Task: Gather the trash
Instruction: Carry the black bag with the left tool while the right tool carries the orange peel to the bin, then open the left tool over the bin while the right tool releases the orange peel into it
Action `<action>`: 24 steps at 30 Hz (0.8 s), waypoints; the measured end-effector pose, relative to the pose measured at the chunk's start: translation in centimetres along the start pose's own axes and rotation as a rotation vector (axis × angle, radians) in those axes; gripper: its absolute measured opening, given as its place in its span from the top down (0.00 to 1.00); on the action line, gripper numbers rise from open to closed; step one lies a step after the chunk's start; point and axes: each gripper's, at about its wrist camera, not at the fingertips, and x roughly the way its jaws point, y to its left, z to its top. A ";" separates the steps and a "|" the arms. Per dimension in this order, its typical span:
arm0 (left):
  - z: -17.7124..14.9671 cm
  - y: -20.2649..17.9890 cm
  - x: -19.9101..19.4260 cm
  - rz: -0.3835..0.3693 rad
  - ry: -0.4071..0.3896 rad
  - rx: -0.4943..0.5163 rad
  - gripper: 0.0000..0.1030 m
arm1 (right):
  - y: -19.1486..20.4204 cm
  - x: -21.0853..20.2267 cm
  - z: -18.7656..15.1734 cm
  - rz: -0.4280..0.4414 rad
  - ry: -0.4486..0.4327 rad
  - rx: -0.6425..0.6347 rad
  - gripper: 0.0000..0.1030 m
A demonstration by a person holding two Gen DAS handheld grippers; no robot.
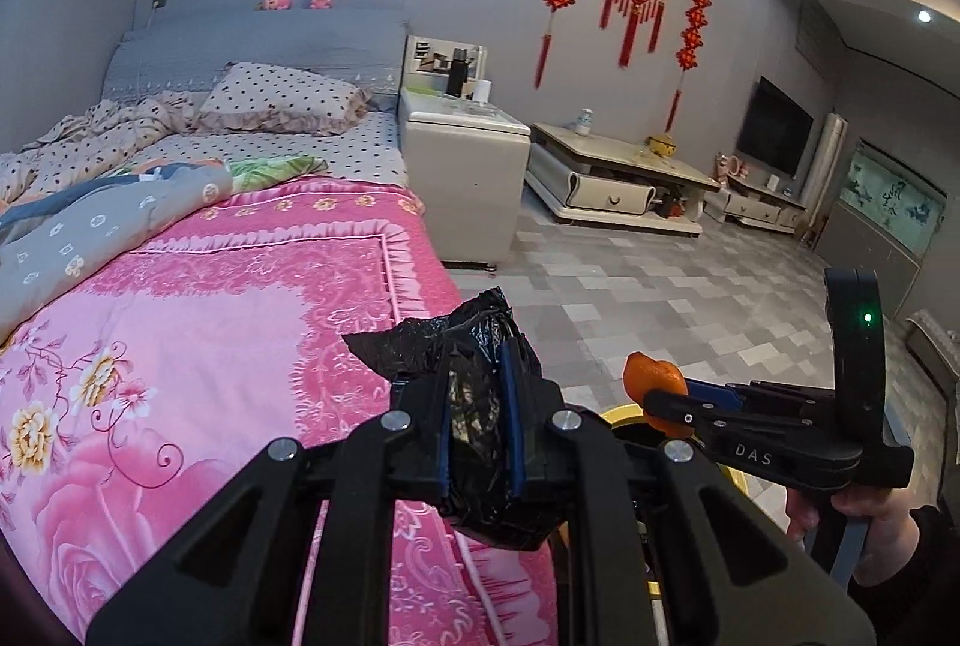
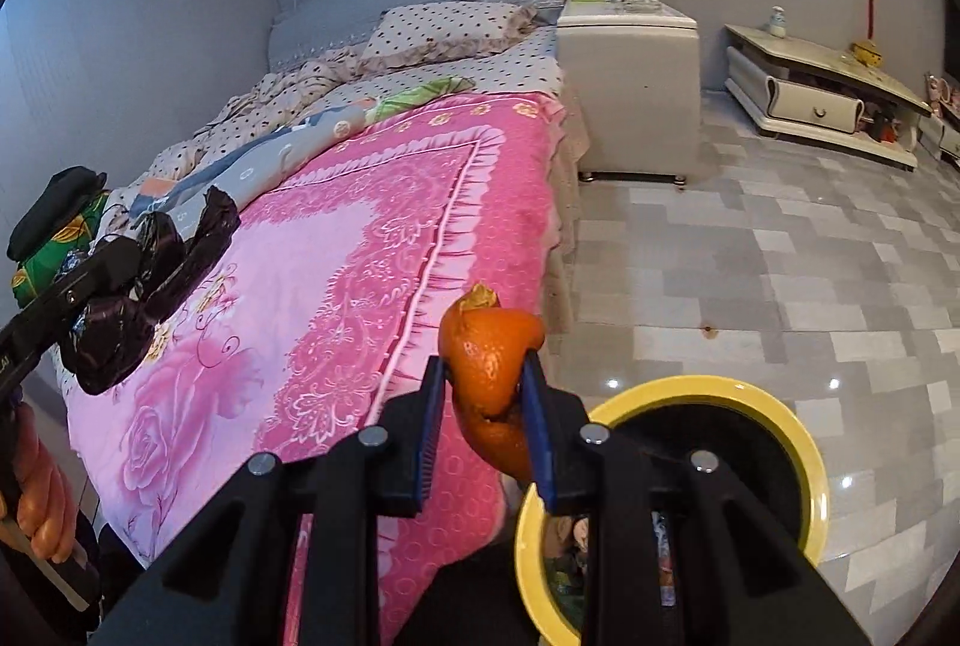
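Note:
My left gripper point(image 1: 480, 406) is shut on a crumpled black plastic bag point(image 1: 474, 346), held above the pink bedspread's edge; it also shows at the left of the right wrist view point(image 2: 150, 280). My right gripper point(image 2: 486, 406) is shut on a piece of orange peel point(image 2: 489, 364), held just left of a yellow-rimmed trash bin point(image 2: 798, 442) standing on the floor beside the bed. In the left wrist view the right gripper point(image 1: 663, 394) holds the peel point(image 1: 651, 376) over the bin's rim point(image 1: 624, 412).
A bed with a pink floral bedspread point(image 1: 210, 346) fills the left. A white bedside cabinet point(image 1: 462, 154) and a low coffee table point(image 1: 618, 178) stand on the grey tiled floor point(image 1: 660, 298). A TV point(image 1: 774, 133) hangs at the far right.

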 end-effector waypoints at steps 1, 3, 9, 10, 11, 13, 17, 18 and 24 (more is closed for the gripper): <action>0.0 -1.1 0.4 -0.017 0.007 0.006 0.88 | -0.9 -0.4 -0.2 -0.015 -0.002 0.012 0.77; -0.2 -3.2 1.2 -0.048 0.025 0.019 0.88 | -2.6 -1.0 -0.6 -0.029 -0.002 0.044 0.77; -0.9 -7.6 4.0 -0.114 0.082 0.034 0.87 | -6.4 -1.9 -1.5 -0.062 -0.001 0.107 0.77; -1.2 -8.3 4.6 -0.125 0.093 0.036 0.87 | -7.0 -1.9 -1.6 -0.070 0.000 0.117 0.77; -1.3 -8.8 5.2 -0.132 0.103 0.040 0.87 | -7.5 -2.0 -1.8 -0.077 0.001 0.128 0.77; -1.8 -9.5 6.5 -0.141 0.129 0.048 0.87 | -8.6 -1.9 -2.1 -0.087 0.006 0.147 0.76; -3.1 -10.8 8.9 -0.155 0.189 0.054 0.87 | -10.6 -1.5 -2.7 -0.106 0.017 0.201 0.76; -3.5 -10.9 9.5 -0.164 0.206 0.053 0.87 | -11.0 -1.4 -2.8 -0.107 0.019 0.213 0.76; -5.9 -11.4 12.9 -0.179 0.280 0.052 0.87 | -12.9 -0.6 -3.6 -0.117 0.033 0.268 0.76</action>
